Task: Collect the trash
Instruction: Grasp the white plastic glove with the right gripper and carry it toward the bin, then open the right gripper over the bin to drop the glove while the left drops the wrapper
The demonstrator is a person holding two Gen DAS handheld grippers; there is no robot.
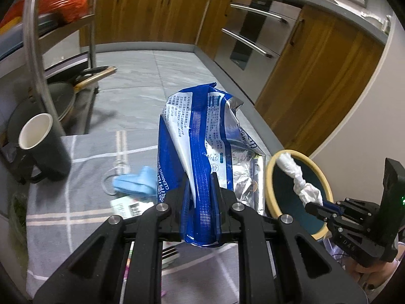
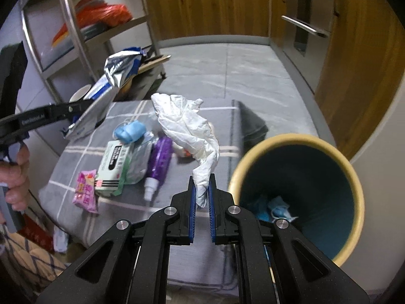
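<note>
My left gripper [image 1: 201, 177] is shut on a crumpled blue and silver wipes packet [image 1: 200, 131], held upright above the grey checked cloth [image 1: 76, 202]; the same packet [image 2: 111, 76] shows at the left of the right wrist view. My right gripper [image 2: 201, 177] is shut on a twisted white tissue [image 2: 187, 126], lifted beside the bin. That tissue [image 1: 298, 177] hangs over the bin's mouth in the left wrist view, where the right gripper [image 1: 311, 206] sits at the lower right. The yellow-rimmed dark blue bin [image 2: 359, 185] [image 1: 272, 195] holds a blue face mask [image 2: 278, 209].
On the cloth lie a blue mask [image 2: 130, 131], a green and white wipes pack [image 2: 114, 167], a purple spray bottle [image 2: 159, 164] and a pink packet [image 2: 86, 190]. A dark mug [image 1: 43, 149] stands left. A steel rack [image 1: 38, 58] with pans is behind; wooden cabinets [image 1: 316, 76] line the floor.
</note>
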